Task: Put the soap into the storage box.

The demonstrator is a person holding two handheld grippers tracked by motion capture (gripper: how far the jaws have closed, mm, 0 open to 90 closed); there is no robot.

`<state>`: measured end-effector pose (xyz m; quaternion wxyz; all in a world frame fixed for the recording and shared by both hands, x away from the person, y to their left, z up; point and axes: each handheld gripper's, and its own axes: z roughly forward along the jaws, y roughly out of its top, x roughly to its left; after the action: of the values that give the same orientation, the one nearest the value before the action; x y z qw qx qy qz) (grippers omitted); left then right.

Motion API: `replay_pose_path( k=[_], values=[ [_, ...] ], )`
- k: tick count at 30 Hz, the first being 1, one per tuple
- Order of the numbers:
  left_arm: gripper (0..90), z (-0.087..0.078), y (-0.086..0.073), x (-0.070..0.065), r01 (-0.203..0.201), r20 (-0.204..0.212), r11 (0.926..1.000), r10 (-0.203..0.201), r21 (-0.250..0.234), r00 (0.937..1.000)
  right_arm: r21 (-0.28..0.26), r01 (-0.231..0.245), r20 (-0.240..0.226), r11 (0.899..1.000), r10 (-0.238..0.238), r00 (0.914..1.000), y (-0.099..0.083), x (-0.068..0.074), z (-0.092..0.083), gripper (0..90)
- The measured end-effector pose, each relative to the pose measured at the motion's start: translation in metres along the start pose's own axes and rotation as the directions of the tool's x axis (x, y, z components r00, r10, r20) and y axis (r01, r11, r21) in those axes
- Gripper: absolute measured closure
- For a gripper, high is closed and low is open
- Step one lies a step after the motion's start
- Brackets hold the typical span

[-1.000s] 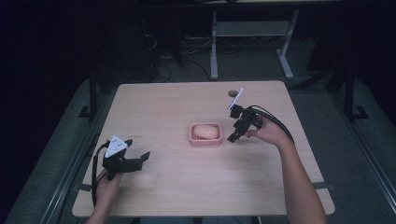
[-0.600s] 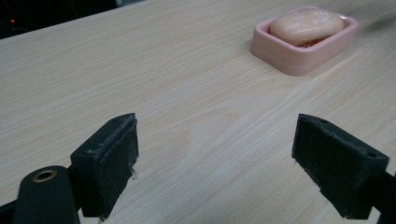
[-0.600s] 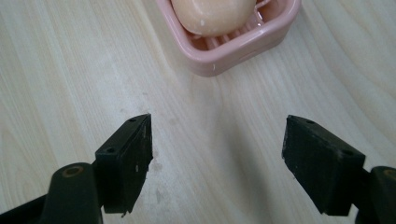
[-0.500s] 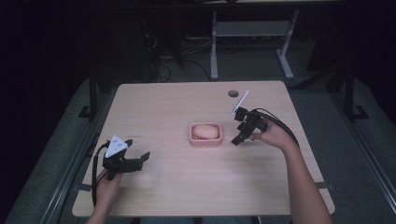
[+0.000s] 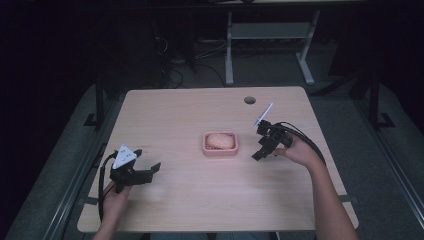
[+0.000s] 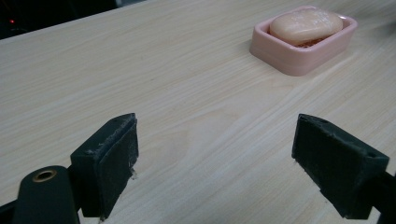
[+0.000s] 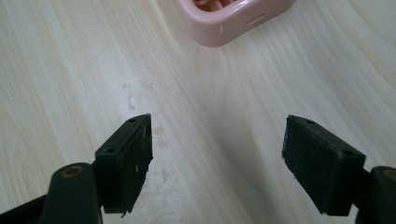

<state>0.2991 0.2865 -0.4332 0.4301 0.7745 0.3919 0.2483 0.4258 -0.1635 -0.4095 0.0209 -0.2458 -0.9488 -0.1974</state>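
**Soap dish at table centre, both grippers empty**

Sitting mid-table: pink soap dish (image 5: 220, 150) cradling a peach soap bar (image 5: 220, 140). Hovering just right of the dish, right gripper (image 5: 257, 155), jaws apart, gripping nothing, angling down at bare wood. Resting well apart toward the table's (image 5: 190, 105) near-left corner, left gripper (image 5: 156, 167), jaws spread wide, likewise empty.

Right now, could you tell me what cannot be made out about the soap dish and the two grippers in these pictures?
- Soap dish, right gripper view: the top edge cuts it off, leaving one corner.
- Soap, high view: too small to read its surface.
- Dish floor, left gripper view: mostly hidden under the soap.
- Right gripper, high view: jaws too small and dark to judge the gap.
- Left gripper, high view: likewise.
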Motion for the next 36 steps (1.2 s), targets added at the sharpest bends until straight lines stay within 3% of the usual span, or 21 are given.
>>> replay_pose_path(
  k=[6,9,15,29,36],
  values=[
    [14.3,0.0,0.0,0.0,0.002,-0.001,1.0,-0.002,0.0,1.0,0.008,-0.012,0.002,1.0,0.012,0.9999,-0.008,0.003,-0.001,22.3],
    [14.3,0.0,0.0,0.0,0.001,-0.001,1.0,-0.001,-0.001,1.0,-0.017,-0.009,0.006,1.0,0.009,0.9999,-0.012,0.005,-0.002,22.4],
    [14.3,0.0,0.0,-0.001,0.001,0.0,1.0,-0.001,-0.001,1.0,-0.007,-0.026,-0.001,1.0,0.026,0.9997,-0.021,0.007,0.001,22.3],
    [14.3,0.001,0.0,-0.002,-0.001,0.002,1.0,0.001,0.0,1.0,-0.043,-0.031,0.008,0.999,0.032,0.9995,-0.039,0.014,0.001,21.8],
    [14.3,0.001,0.0,-0.001,-0.003,0.001,1.0,0.003,0.003,1.0,-0.032,-0.031,0.017,0.999,0.032,0.9993,-0.047,0.02,0.0,21.4]
  ],
)
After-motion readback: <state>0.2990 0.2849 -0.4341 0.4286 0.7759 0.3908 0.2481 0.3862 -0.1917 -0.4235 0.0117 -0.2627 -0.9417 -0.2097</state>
